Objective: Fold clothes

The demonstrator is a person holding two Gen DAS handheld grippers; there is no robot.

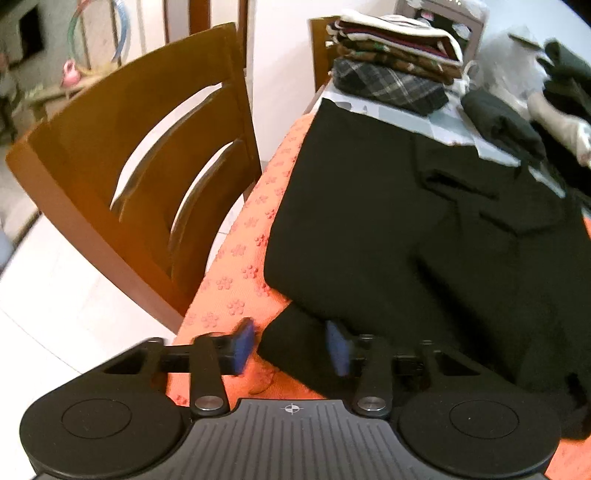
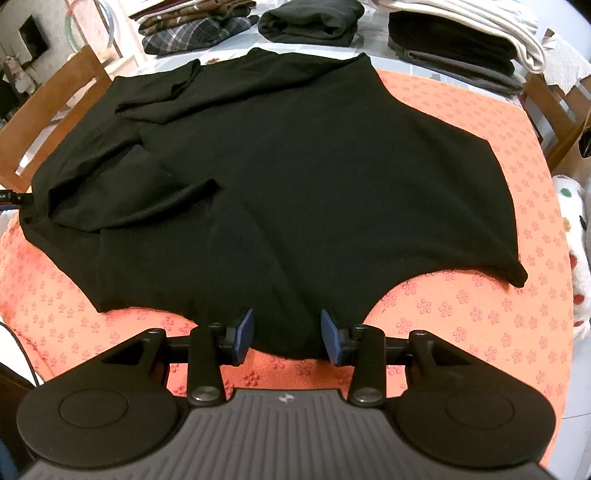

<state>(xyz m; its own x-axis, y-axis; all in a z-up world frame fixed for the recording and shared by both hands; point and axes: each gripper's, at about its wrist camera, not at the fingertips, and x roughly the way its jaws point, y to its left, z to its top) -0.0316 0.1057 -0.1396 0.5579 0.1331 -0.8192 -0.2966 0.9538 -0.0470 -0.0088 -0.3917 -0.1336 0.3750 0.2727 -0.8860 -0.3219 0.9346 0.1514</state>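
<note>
A black garment (image 2: 295, 177) lies spread flat on the orange flowered tablecloth (image 2: 461, 314), with one sleeve folded in over its left side (image 2: 159, 92). My right gripper (image 2: 287, 335) stands over the near hem. Its blue pads (image 2: 243, 334) are apart and the cloth lies flat between them, not pinched. In the left wrist view the same garment (image 1: 388, 221) reaches the table's left edge. My left gripper (image 1: 291, 345) straddles a near corner of it, with the pads (image 1: 338, 347) apart and a small gap showing beside the cloth.
A wooden chair (image 1: 129, 166) stands close against the table's left edge. Stacks of folded clothes (image 1: 395, 59) sit at the far side, with more folded piles (image 2: 461, 40) and a dark rolled garment (image 2: 310, 20). Another chair (image 2: 554, 110) is at the right.
</note>
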